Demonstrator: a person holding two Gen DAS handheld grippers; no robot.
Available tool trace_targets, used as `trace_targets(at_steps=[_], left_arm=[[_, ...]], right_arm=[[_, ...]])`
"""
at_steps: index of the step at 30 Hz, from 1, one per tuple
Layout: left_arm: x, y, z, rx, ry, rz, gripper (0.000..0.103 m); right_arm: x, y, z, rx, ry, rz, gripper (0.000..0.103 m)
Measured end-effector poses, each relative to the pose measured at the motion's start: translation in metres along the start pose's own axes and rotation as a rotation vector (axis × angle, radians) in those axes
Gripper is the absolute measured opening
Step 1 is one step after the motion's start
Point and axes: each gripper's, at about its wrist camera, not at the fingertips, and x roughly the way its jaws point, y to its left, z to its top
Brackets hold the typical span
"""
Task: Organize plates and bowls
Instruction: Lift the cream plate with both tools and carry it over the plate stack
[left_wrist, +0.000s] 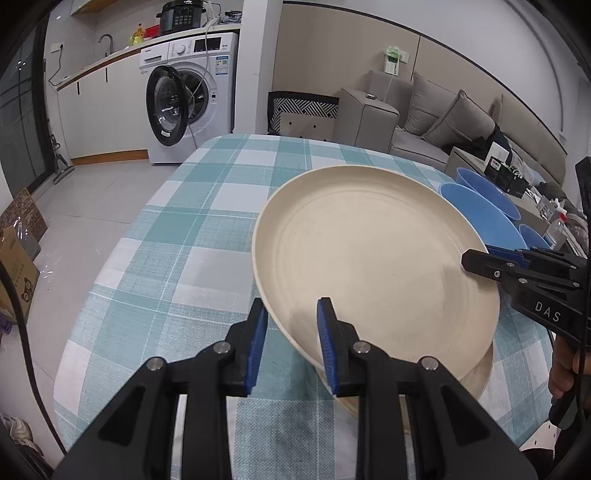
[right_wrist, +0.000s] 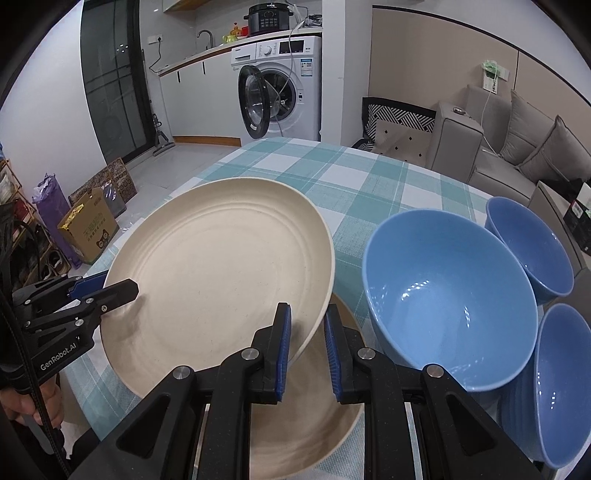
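Cream plate (right_wrist: 221, 266): raised and tilted, carried between my two claws above a second cream plate (right_wrist: 306, 435) that lies flat on the tabletop (right_wrist: 369, 177).

Left claw (left_wrist: 291, 332): clenched on the near rim of the raised plate, one blue pad above and one below.

Right claw (right_wrist: 306, 343): likewise clamped on the opposite rim, edge pinched between its pads.

Step in hand, as I judge it: moving one plate to form a plate stack. The next move calls for levelling it, centring it over the lower plate, lowering until the two nest, then letting go on both sides together so it does not tip.

Large blue bowl (right_wrist: 450, 295): just right of the plates, upright, empty. Two smaller blue bowls (right_wrist: 528, 247) (right_wrist: 561, 376) beside it, not yet gathered.

Hard to make out: most of the lower plate is covered by the raised one and my claws; I cannot tell whether the two plates touch. The nearest small bowl is cut off at the edge.
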Motion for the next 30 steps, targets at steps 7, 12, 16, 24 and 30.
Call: trace_targets(at_steps=[7,12,16,24,30], left_arm=[[-0.001,-0.011,-0.003,0.032,0.007,-0.007,0.025],[0.000,-0.015,-0.006,0.048,0.018,-0.001,0.025],[-0.001,-0.016,-0.007,0.054,0.021,0.004,0.026],[-0.001,-0.019,-0.012,0.070,0.030,0.005,0.026],[0.000,-0.024,-0.016,0.085,0.038,0.002,0.026]], right_arm=[[-0.008,-0.003,-0.014,-0.003,-0.003,-0.029,0.019],[-0.010,-0.003,-0.021,-0.005,-0.001,-0.034,0.020],[-0.011,-0.002,-0.028,0.002,0.005,-0.031,0.020],[-0.013,-0.001,-0.041,0.007,0.004,-0.041,0.020],[-0.010,-0.004,-0.054,0.030,0.020,-0.037,0.021]])
